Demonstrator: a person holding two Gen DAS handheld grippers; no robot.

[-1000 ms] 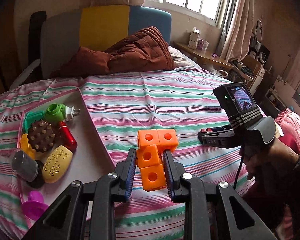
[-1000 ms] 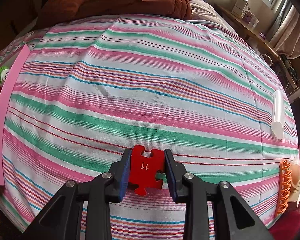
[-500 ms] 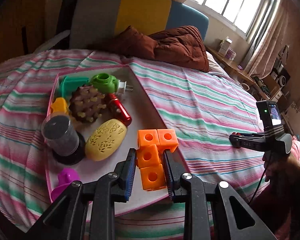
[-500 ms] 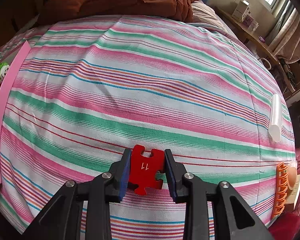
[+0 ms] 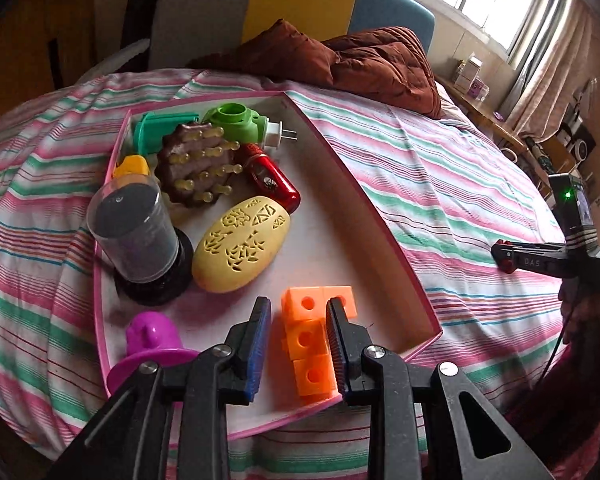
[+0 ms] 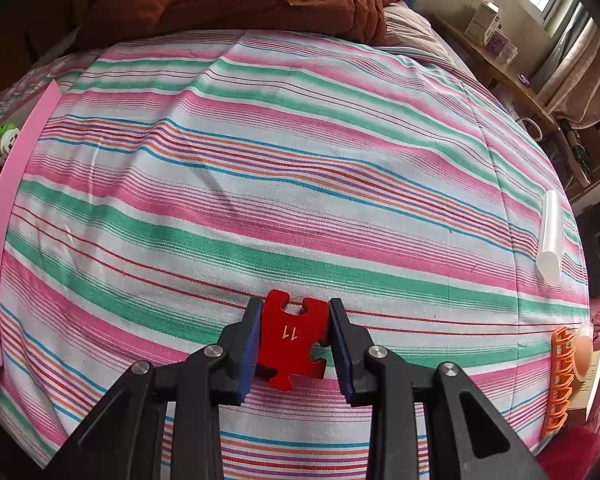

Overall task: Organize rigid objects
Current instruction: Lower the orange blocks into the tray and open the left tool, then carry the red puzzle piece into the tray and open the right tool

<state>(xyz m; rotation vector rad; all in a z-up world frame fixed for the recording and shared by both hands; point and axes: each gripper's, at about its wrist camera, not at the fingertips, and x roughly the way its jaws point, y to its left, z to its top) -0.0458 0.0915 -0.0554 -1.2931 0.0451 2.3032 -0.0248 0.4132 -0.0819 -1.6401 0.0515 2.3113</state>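
The left gripper is hovering over the near end of the pink-rimmed tray, its jaws spread apart with a gap showing beside the left pad, while the orange blocks are lying between the fingers on the tray floor, the right pad sitting against or just beside them. Further along in the tray, a yellow oval case is lying just beyond the blocks, a dark cylinder with a clear cover is standing upright to its left, and a purple toy is sitting by the near left rim. Behind these, a brown studded disc, a red bottle, a green plug and a teal piece are crowding the far end. The tray is resting on the striped bedsheet, with a brown blanket bunched at the head of the bed. The right gripper is pinching a red puzzle piece marked 11, holding it flat between both pads just above the sheet, well apart from the tray. A white tube is lying on the sheet at the right, and an orange comb-like item is sitting near the right edge
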